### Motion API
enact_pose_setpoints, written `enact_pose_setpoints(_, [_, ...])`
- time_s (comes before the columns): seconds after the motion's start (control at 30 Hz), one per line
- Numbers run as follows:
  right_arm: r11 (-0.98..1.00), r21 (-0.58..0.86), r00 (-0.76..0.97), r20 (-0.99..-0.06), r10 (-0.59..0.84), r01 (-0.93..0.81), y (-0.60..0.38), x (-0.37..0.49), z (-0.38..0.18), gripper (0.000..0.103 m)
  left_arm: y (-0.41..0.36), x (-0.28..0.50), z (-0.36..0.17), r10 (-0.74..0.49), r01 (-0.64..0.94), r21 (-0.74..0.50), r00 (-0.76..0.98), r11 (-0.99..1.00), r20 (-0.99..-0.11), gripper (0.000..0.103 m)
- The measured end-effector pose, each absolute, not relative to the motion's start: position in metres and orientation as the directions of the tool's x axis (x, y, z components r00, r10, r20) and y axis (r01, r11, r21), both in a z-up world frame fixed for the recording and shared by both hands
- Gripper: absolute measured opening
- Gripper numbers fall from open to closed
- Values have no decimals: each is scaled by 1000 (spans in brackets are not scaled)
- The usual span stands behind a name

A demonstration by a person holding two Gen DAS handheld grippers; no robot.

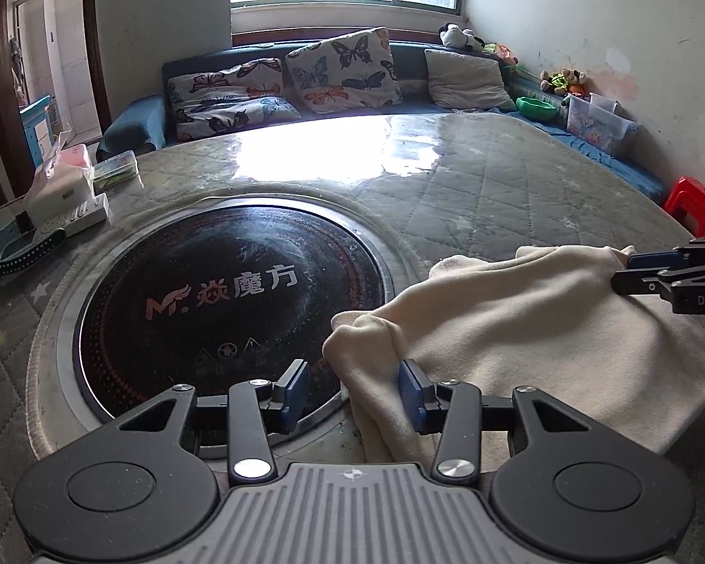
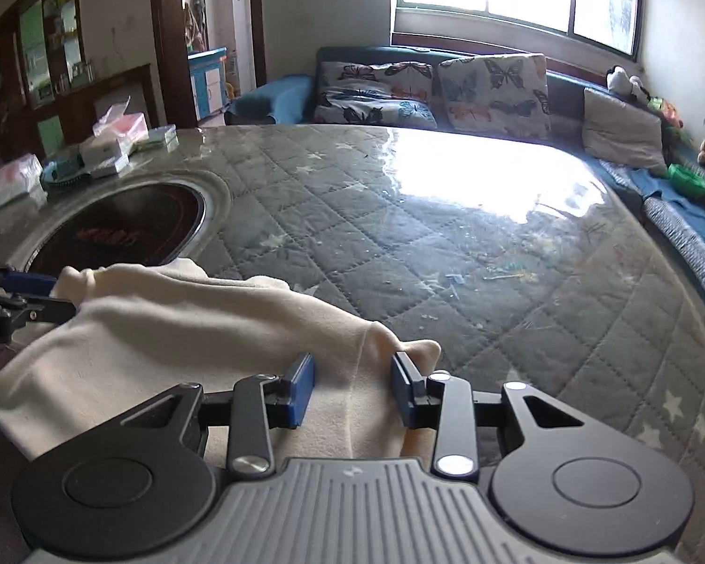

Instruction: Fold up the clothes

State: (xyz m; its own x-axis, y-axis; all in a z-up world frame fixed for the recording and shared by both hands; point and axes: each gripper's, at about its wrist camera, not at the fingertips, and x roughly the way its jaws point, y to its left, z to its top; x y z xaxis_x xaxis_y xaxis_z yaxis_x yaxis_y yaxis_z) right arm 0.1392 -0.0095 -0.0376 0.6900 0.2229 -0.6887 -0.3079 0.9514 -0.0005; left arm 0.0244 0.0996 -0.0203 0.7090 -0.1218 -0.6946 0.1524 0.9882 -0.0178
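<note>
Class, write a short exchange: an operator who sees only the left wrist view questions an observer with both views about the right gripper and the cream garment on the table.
Operator: Is cloth inside the right gripper?
Observer: Yes. It straddles a ridge of the cream garment, with its jaws apart.
Operator: Where does the garment end on that side?
Observer: A small corner pokes just past the outer finger, onto the quilted table cover.
</note>
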Motion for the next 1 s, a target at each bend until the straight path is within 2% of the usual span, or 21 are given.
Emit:
enact_pose_setpoints(0.23, [944,24,703,-661,261,-329,5,146,-23,36,95,27,-16,-108,153,4,716,988,-689,46])
enact_pose_setpoints(0.43, [942,10,675,-695,249,-336,21,161,-41,36,95,27,-14,-105,152,7,715,988,-691,47])
enact_pose_setpoints(0.67, [937,-11,696,-672,253,-350,30,158,-28,36,91,30,-8,-115,172,17,728,985,-676,51])
enact_pose_setpoints(1.0, [923,-26,670,-695,259,-384,54,167,-39,37,87,46,-19,-94,177,48,711,983,-697,51])
